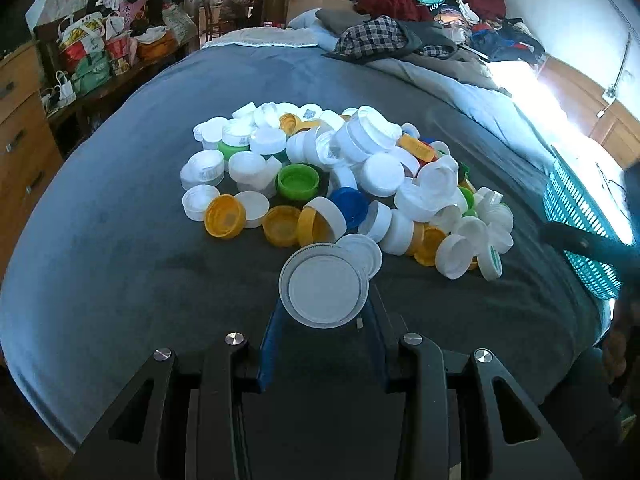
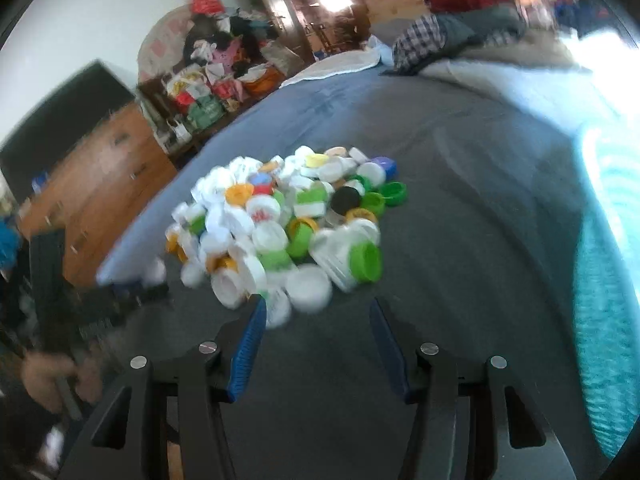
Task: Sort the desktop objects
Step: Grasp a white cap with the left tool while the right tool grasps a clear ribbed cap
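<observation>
My left gripper (image 1: pixel 323 312) is pinching a wide white lid (image 1: pixel 324 286), its blue pads (image 1: pixel 269 344) pressing in on opposite edges of the ribbed rim so the flat face tilts up toward the camera. The lid sits at the near edge of the heap of bottle caps (image 1: pixel 340 184), its far edge touching or overlapping another white cap; I cannot tell whether it is lifted clear of the grey blanket (image 1: pixel 120 240) on the bed.

I judge this lid to be light, thin, stiff plastic. The knurled rim gives the pads some bite, but the smooth face would be slippery, so across the rim is the right hold. A thin disc held only by two points on its edge can pivot or pop out, so it wants a steady squeeze, not a hard one.

My right gripper (image 2: pixel 318 316) is spread with nothing between its pads, pointing at the near side of the same heap (image 2: pixel 288 224), where a white cap (image 2: pixel 309 287) lies just ahead of it. That view is blurred. The smaller caps look equally light and rigid; the ones lying open side up, like the green cap (image 1: pixel 298 181), offer a wall to pinch.

A turquoise mesh basket (image 1: pixel 580 216) stands on the bed to the right, probably one of the sorting bins.
</observation>
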The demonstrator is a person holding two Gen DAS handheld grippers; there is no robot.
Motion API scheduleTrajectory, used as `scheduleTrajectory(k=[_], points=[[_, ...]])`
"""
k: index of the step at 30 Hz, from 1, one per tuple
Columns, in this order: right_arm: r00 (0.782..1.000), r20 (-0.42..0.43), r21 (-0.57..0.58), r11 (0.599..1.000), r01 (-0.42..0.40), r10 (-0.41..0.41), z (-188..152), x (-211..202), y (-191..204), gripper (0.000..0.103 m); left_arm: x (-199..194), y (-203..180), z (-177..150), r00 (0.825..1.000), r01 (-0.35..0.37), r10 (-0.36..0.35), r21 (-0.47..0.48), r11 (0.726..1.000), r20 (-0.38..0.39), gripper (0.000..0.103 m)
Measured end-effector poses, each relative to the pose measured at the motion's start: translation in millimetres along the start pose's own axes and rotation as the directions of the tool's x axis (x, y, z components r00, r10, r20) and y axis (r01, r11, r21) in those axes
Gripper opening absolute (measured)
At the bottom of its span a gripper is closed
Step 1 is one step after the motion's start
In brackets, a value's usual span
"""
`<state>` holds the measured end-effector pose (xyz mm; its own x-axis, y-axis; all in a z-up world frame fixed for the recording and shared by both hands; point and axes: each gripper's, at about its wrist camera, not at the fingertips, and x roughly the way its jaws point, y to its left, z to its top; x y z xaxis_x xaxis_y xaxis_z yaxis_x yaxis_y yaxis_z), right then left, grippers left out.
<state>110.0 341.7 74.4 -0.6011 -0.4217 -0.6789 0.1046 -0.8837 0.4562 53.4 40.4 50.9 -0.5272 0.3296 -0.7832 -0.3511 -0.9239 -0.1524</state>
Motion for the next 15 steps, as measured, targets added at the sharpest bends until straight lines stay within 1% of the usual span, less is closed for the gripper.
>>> scheduleTrajectory(k=[1,2,5,6,8,9,10,11,12,13,15], points=[[1.000,-0.010,0.048,0.999,-0.026,0.027,3.2,7.3,-5.5,0.059,0.5,0.5,0.2,1.000,0.005,-0.005,-0.007,1.000,-0.001,0.033],[0.999,-0.006,0.081,0.996,-0.031,0.032,5.6,13.2,-9.8,0.059,0.9,1.0,0.4,1.000,0.011,-0.011,-0.013,1.000,-0.003,0.033],[1.000,-0.014,0.151,0.988,-0.017,0.019,11.2,32.8,-19.9,0.058,1.8,-0.9,0.9,1.000,0.018,-0.018,-0.012,1.000,-0.007,0.033],[1.000,-0.015,0.178,0.984,-0.021,0.024,12.1,38.9,-22.9,0.054,2.4,-1.5,0.7,1.000,0.020,-0.020,-0.011,1.000,-0.010,0.033],[1.000,-0.020,0.215,0.977,-0.015,0.020,13.2,48.7,-28.2,0.041,3.5,-2.1,-0.4,1.000,0.022,-0.022,-0.011,1.000,-0.015,0.033],[1.000,-0.021,0.221,0.975,-0.008,0.013,13.3,50.4,-30.5,0.028,4.6,-2.1,-1.0,1.000,0.023,-0.023,-0.012,1.000,-0.020,0.033],[1.000,-0.024,0.223,0.975,0.001,0.005,12.1,51.9,-32.2,0.022,5.0,-2.2,-1.7,0.999,0.024,-0.025,-0.012,1.000,-0.022,0.033],[1.000,-0.023,0.222,0.975,0.021,-0.016,9.3,51.2,-34.9,0.019,5.5,-2.0,-2.6,0.999,0.026,-0.026,-0.014,1.000,-0.025,0.033],[1.000,-0.015,0.221,0.975,0.024,-0.021,5.8,47.1,-38.0,0.017,5.3,-1.9,-3.4,0.999,0.028,-0.028,-0.014,1.000,-0.024,0.033],[1.000,-0.011,0.216,0.976,0.023,-0.021,3.2,41.6,-39.7,0.016,5.2,-1.8,-4.1,0.999,0.030,-0.030,-0.013,0.999,-0.024,0.033],[0.999,0.003,0.169,0.985,0.042,-0.043,-1.5,27.7,-36.4,0.016,5.9,-1.5,-6.0,0.999,0.031,-0.032,-0.011,0.999,-0.027,0.033]])
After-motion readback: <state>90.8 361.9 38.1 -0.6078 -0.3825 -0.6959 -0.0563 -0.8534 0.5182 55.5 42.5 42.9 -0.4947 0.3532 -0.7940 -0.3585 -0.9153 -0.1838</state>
